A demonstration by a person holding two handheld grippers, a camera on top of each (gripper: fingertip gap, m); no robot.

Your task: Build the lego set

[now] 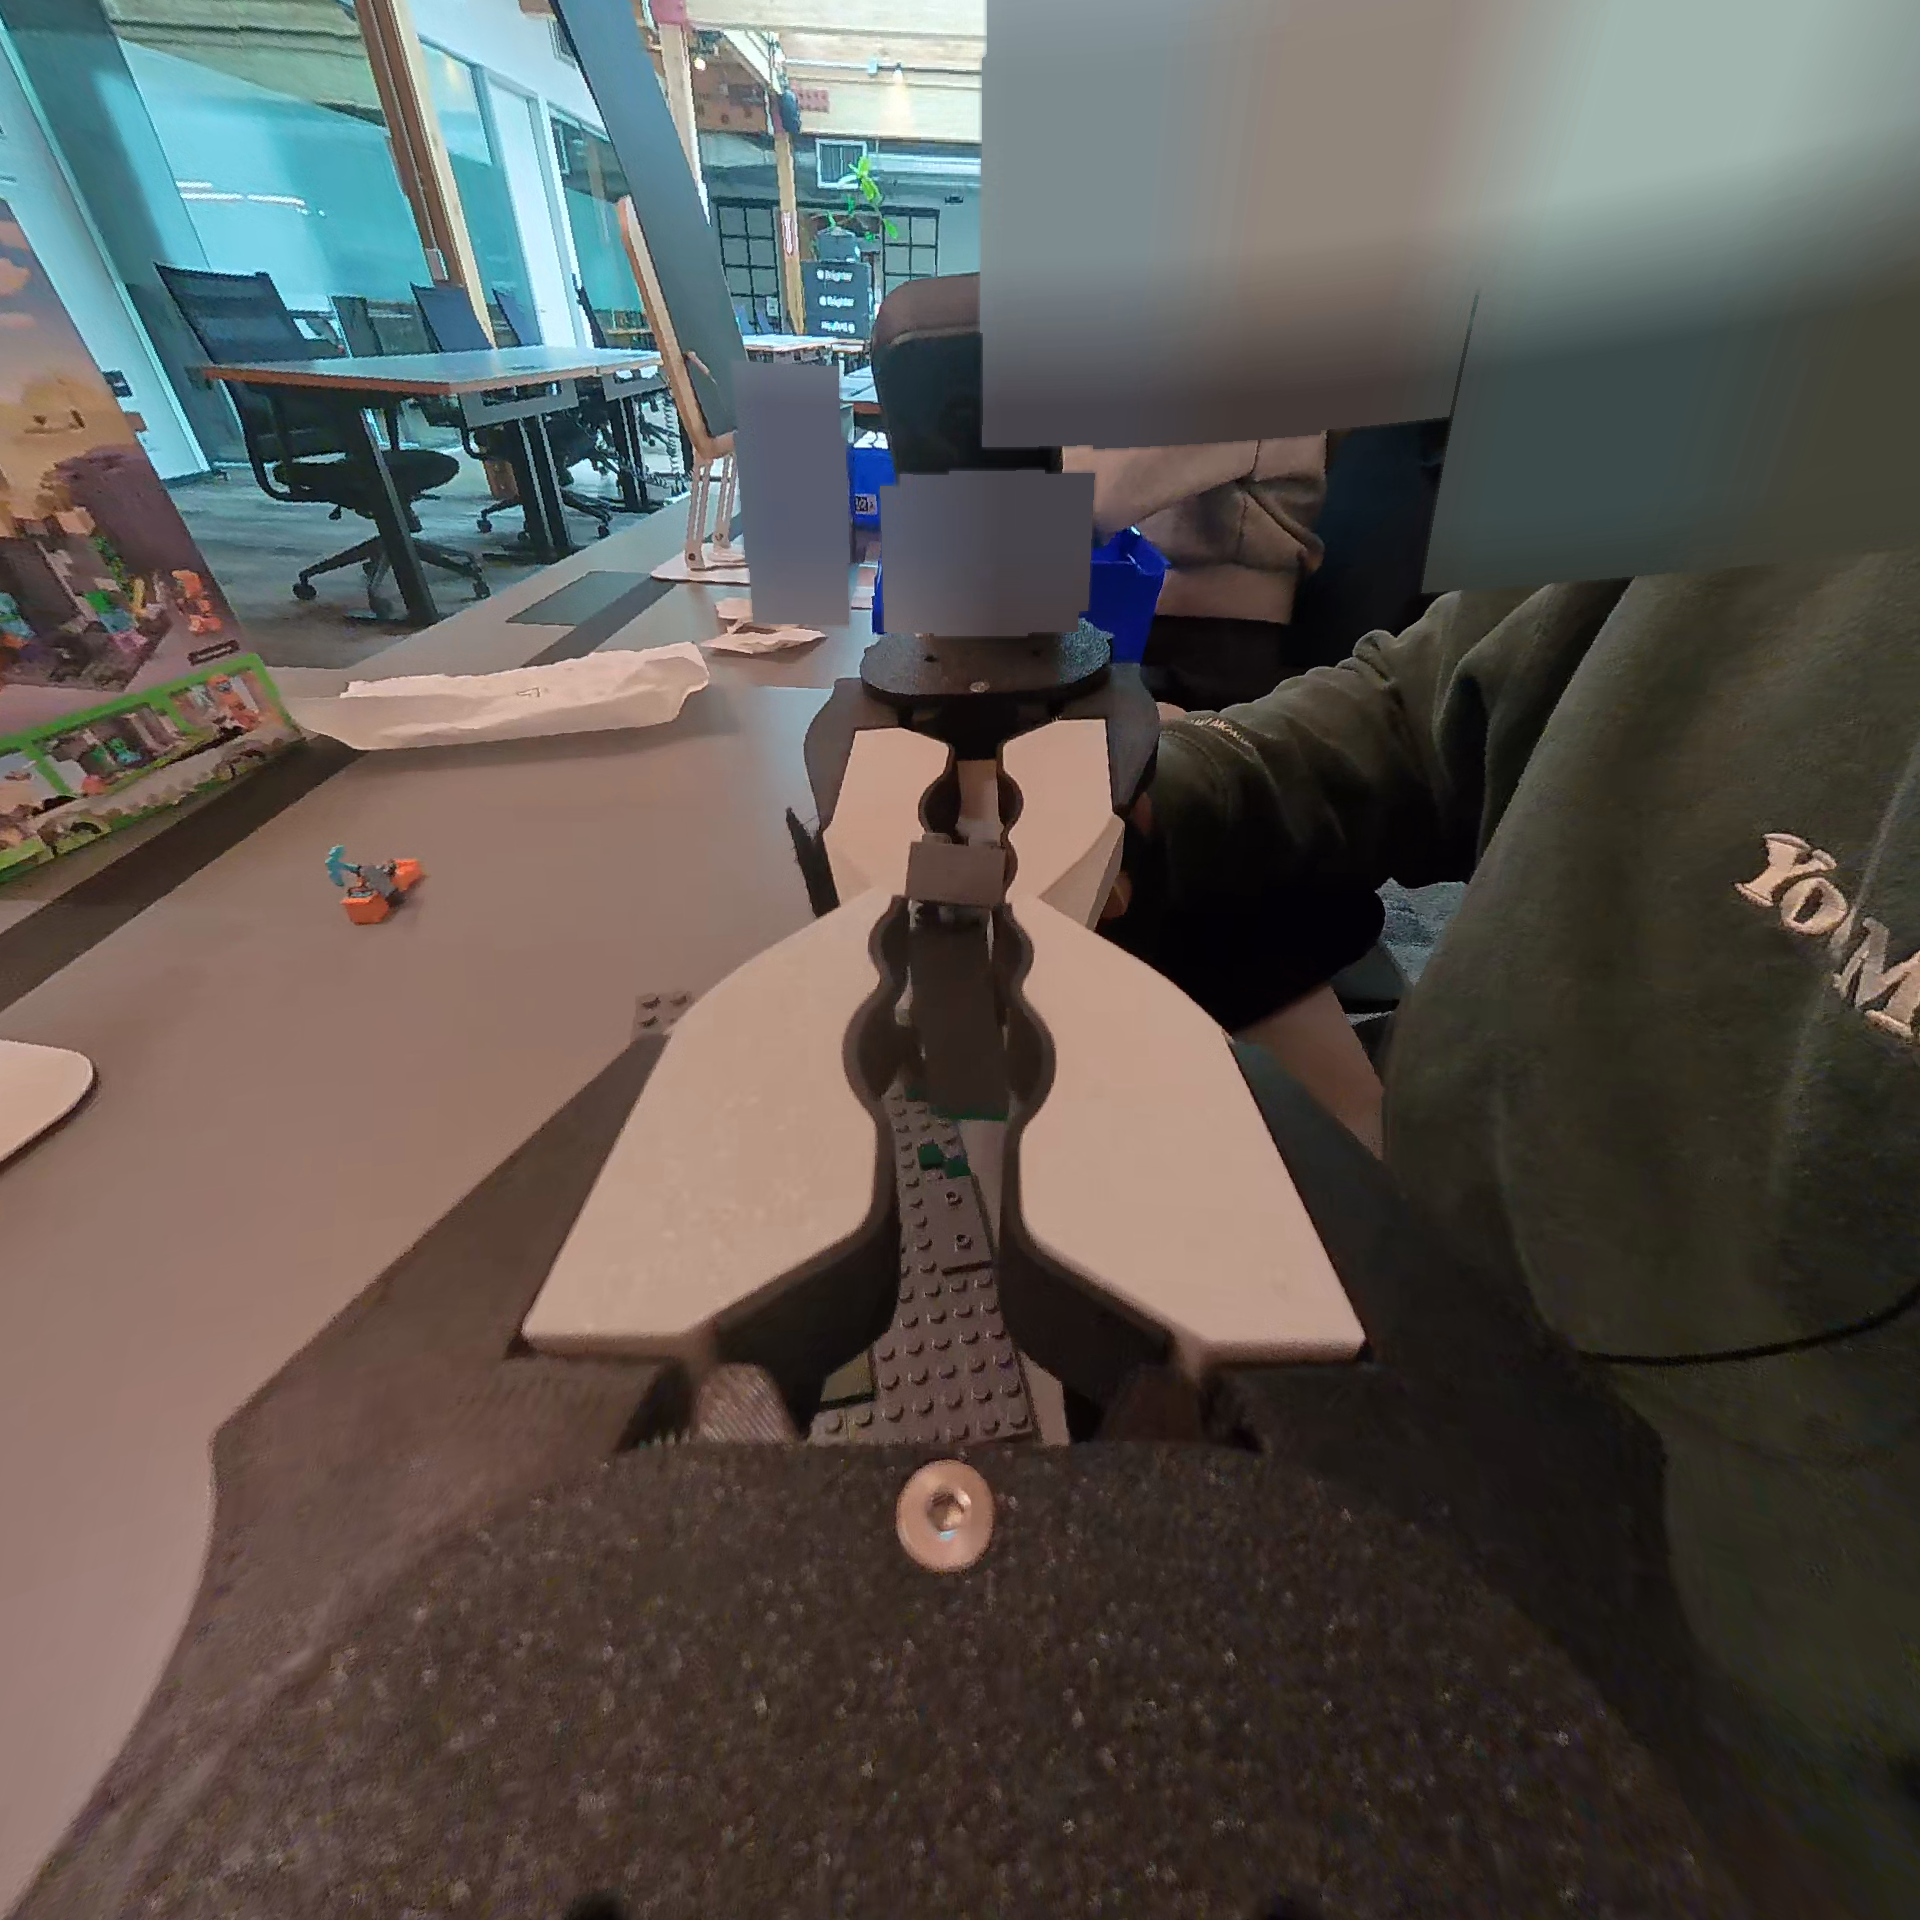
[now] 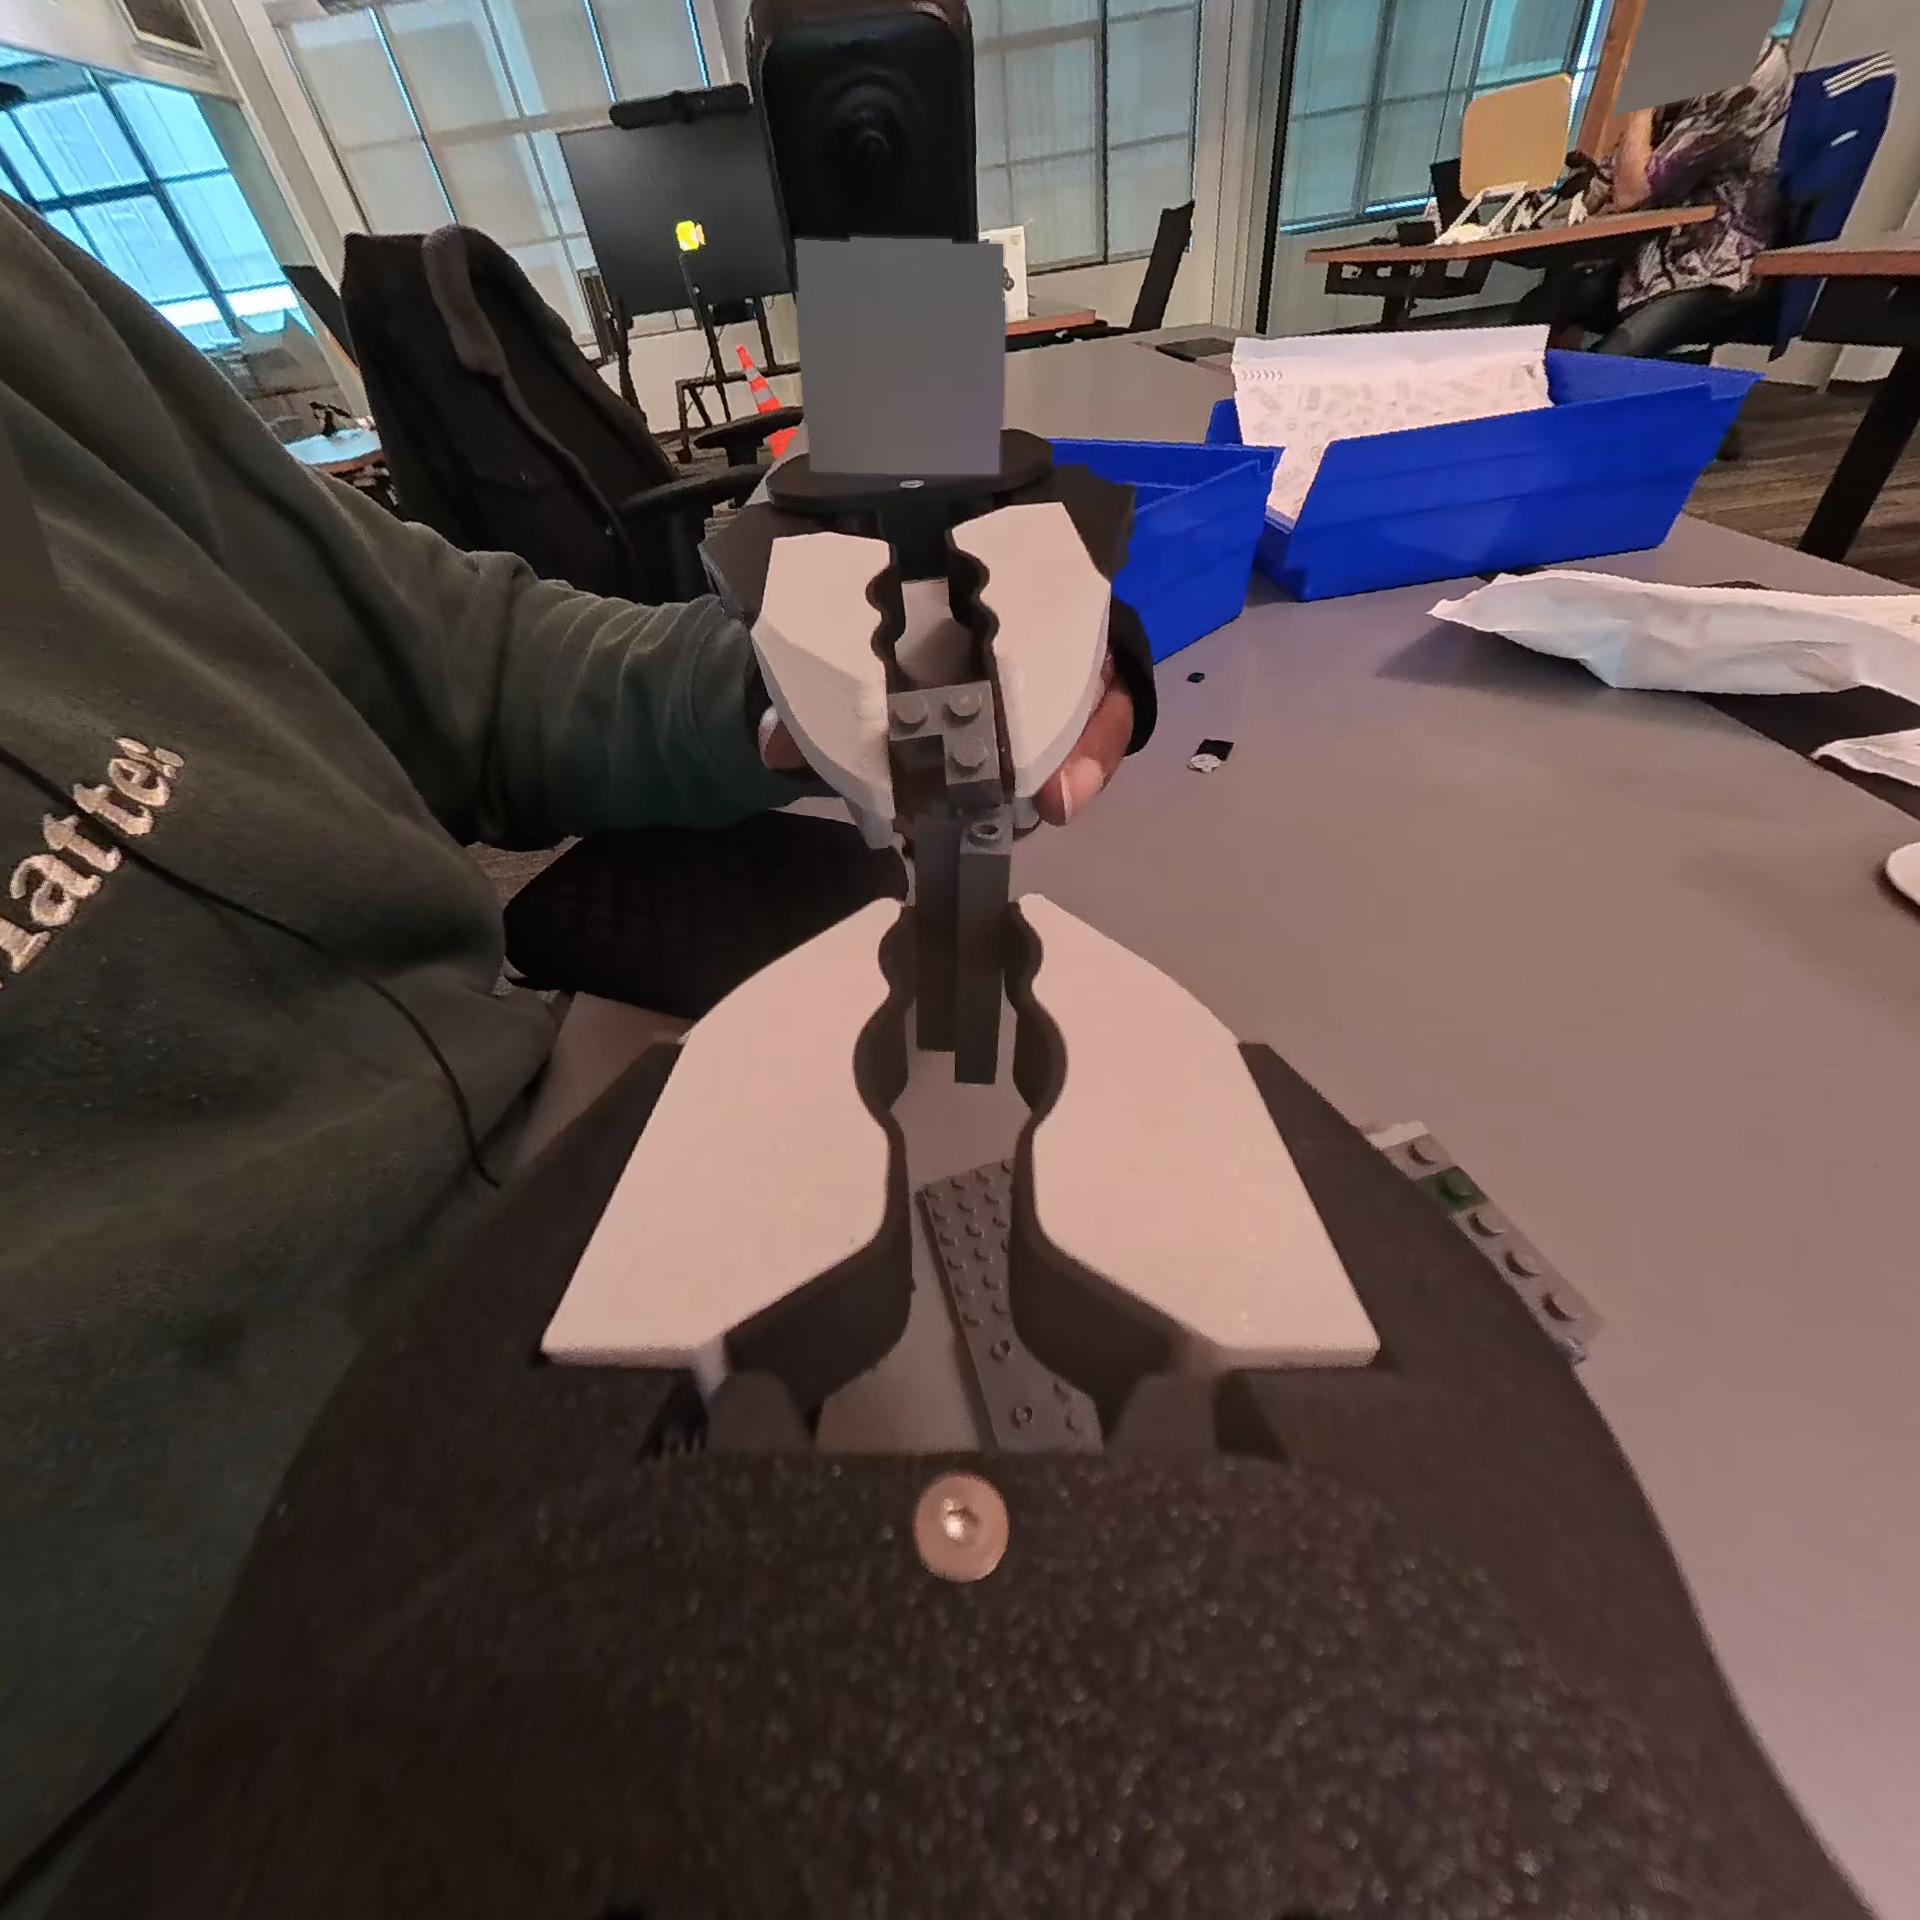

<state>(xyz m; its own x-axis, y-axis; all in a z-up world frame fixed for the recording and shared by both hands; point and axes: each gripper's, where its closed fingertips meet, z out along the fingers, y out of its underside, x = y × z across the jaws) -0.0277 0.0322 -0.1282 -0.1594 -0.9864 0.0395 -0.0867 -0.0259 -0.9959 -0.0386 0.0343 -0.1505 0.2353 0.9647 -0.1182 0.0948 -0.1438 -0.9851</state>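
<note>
On the left of the left wrist view we see the set's box, a white paper bag and a small orange figure lying well apart on the tabletop. In the middle, our left claw is clamped on one end of a long dark grey pillar piece, held in the air above a studded grey baseplate. The right claw faces it and grips a small grey corner brick at the pillar's far end.

We judge the pillar light, rigid and smooth-sided, so it could slip or pivot if pinched near a tip; a grip on its flat long sides is safer, and the stud joints may pop under twisting.

In the right wrist view, the right claw is closed around the same pillar. Its long axis runs straight between the two claws, roughly level, with the studded corner brick at the left claw's end, studs facing up.
</note>
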